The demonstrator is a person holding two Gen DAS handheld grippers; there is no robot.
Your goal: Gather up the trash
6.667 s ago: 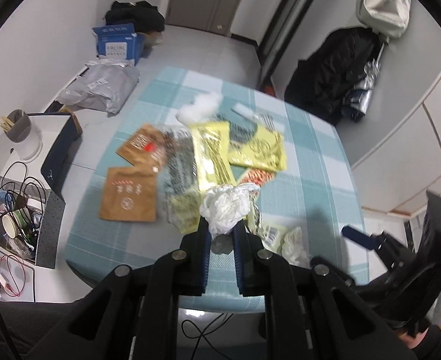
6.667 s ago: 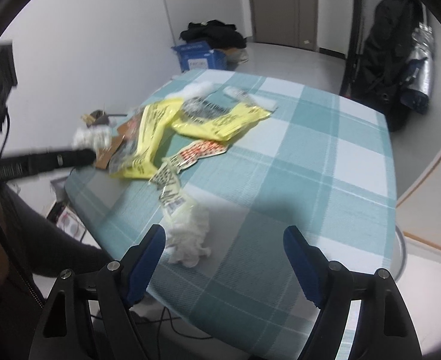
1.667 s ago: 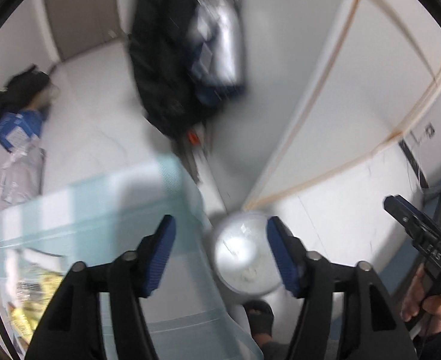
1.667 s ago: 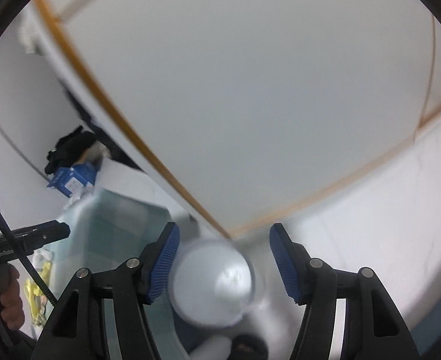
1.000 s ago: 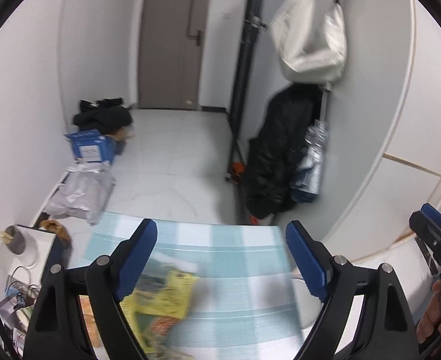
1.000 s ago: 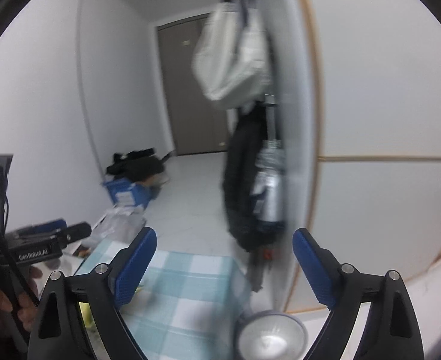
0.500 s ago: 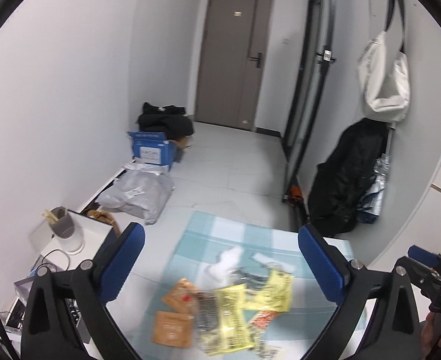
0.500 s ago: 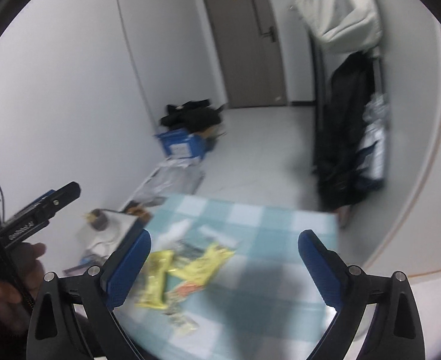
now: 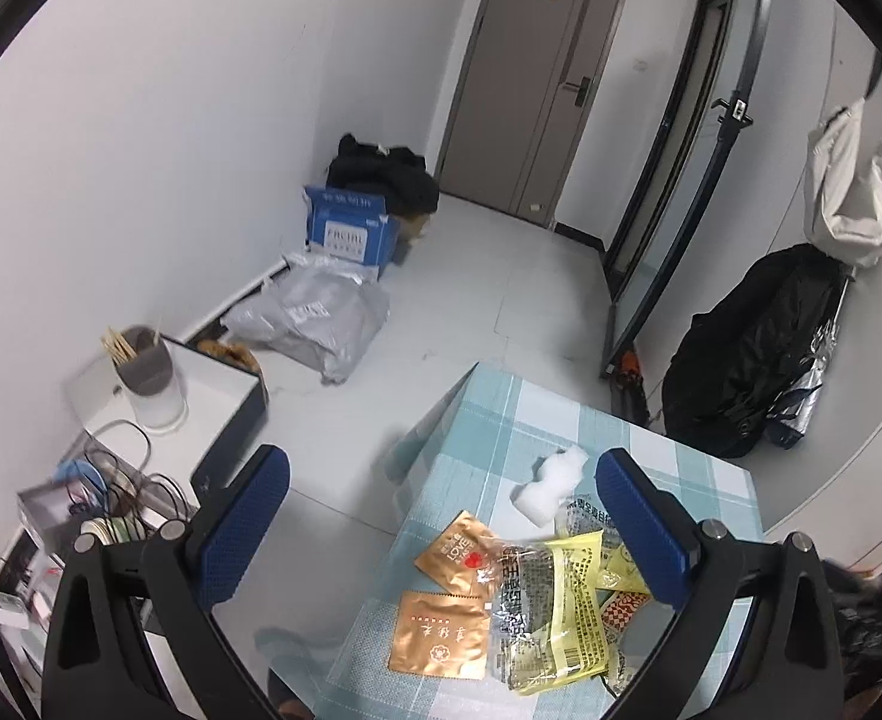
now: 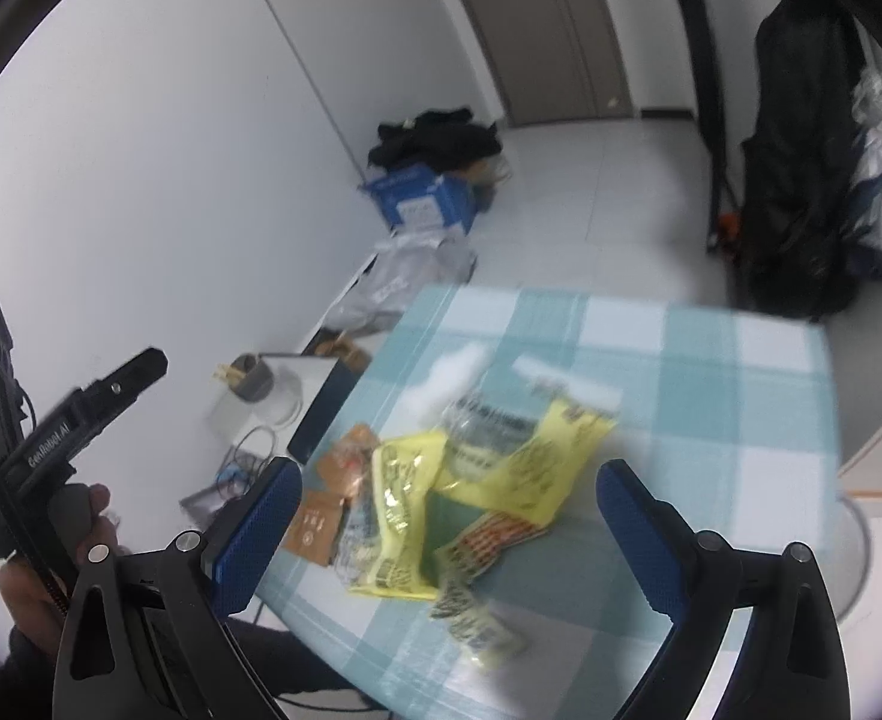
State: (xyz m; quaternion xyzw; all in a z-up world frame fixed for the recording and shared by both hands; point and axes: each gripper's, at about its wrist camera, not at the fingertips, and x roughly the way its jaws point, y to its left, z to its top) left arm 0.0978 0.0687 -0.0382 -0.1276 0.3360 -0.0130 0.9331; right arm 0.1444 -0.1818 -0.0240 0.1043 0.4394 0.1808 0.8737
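Note:
Trash lies in a pile on the teal checked table (image 9: 489, 420) (image 10: 711, 372): yellow wrappers (image 9: 567, 612) (image 10: 531, 456), two brown sachets (image 9: 441, 633) (image 10: 315, 525), a clear printed bag (image 9: 519, 594), and a white crumpled tissue (image 9: 552, 480) (image 10: 453, 372). My left gripper (image 9: 441, 534) is open and empty, held above the table's left edge. My right gripper (image 10: 447, 534) is open and empty, above the pile. The left gripper's body shows at the left of the right wrist view (image 10: 69, 420).
A white side stand (image 9: 201, 384) with a grey cup of sticks (image 9: 141, 360) is left of the table. A blue box (image 9: 351, 228), grey bags (image 9: 315, 318) and black clothes lie on the floor. A black coat (image 9: 753, 348) hangs at the right wall.
Both grippers have tilted down toward the table, so the trash pile sits closer and lower in both views. Both stay wide open and empty.

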